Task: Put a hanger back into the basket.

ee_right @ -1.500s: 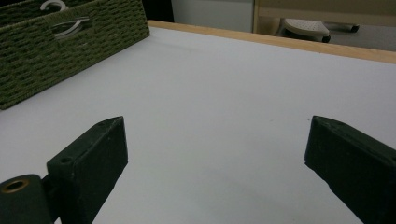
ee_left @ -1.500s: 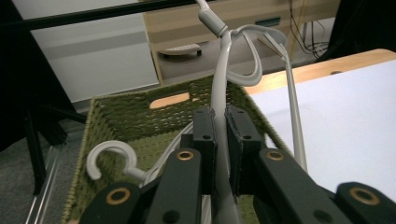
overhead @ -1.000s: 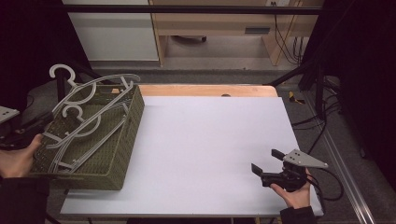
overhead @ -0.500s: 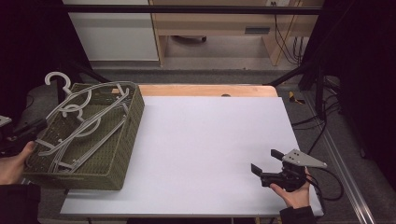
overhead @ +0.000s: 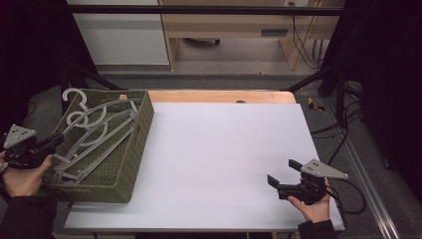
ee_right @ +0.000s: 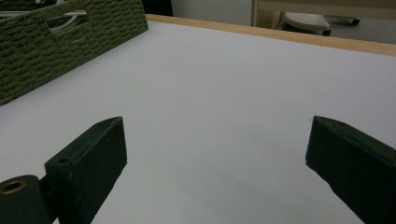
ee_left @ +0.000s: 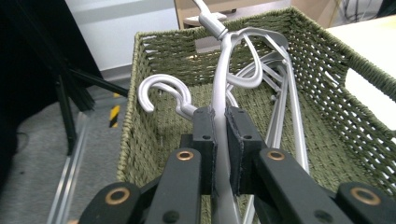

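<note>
Two grippers observed: left gripper [ee_left: 220,126] clamped tight on a grey hanger [ee_left: 219,88] inside the green woven basket [ee_left: 327,70] (several hangers present), right gripper [overhead: 283,180] spread wide, empty, over the white table [overhead: 224,149].

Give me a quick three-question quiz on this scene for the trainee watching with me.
1. True or false: the left gripper is shut on a hanger.
2. Where do the other hangers lie? A) on the table B) in the basket C) on the floor
3. How do the right gripper's jaws stand, and what is between them?

Key:
1. True.
2. B, in the green woven basket at the table's left edge.
3. Wide open, with nothing between them; below them is the bare white table.
</note>
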`<state>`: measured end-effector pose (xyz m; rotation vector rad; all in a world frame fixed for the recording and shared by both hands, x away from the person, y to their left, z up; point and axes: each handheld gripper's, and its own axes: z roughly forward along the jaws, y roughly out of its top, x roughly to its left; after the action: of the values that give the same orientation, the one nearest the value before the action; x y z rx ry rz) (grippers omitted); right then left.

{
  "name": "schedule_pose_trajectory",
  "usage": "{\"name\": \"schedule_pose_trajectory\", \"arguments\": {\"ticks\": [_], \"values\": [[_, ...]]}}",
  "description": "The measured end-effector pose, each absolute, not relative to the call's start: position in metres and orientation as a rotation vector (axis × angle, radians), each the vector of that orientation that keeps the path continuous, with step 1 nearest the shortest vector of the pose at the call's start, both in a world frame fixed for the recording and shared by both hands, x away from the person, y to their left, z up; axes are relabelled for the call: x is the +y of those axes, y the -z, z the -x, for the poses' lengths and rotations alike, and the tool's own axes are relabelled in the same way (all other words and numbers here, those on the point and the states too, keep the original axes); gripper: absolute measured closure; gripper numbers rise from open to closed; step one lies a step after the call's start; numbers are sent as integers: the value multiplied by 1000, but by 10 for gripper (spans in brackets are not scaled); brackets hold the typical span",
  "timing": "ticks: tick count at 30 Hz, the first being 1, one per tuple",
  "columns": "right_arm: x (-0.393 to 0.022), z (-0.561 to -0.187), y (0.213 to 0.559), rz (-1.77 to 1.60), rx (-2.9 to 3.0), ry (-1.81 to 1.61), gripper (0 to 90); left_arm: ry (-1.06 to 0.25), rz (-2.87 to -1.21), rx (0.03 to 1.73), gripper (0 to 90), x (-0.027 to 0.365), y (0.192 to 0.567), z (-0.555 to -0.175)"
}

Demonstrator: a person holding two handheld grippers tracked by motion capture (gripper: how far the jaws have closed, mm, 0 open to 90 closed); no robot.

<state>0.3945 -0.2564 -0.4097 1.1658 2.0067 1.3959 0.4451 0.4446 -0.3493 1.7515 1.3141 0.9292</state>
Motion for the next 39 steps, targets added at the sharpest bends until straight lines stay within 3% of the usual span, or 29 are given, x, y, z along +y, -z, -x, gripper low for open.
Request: {"name": "schedule_pose_trajectory", "arguments": {"ticks": [12, 19, 27, 33, 39], "values": [[-255, -395, 410, -1165, 2009, -1394, 55, -998, -1961, 1440, 819, 443, 367, -462], [-255, -395, 411, -1166, 2010, -1394, 55, -1068, -1988, 1364, 819, 444, 358, -466], [-255, -395, 411, -1162, 2009, -1397, 55, -963, -2172, 1466, 811, 439, 371, -477], [-256, -394, 410, -1164, 2008, -1400, 55, -857, -1986, 1482, 708, 449, 364, -469], [-257, -394, 409, -1161, 2006, -1412, 54, -824, -1883, 1379, 613, 443, 356, -454]]}}
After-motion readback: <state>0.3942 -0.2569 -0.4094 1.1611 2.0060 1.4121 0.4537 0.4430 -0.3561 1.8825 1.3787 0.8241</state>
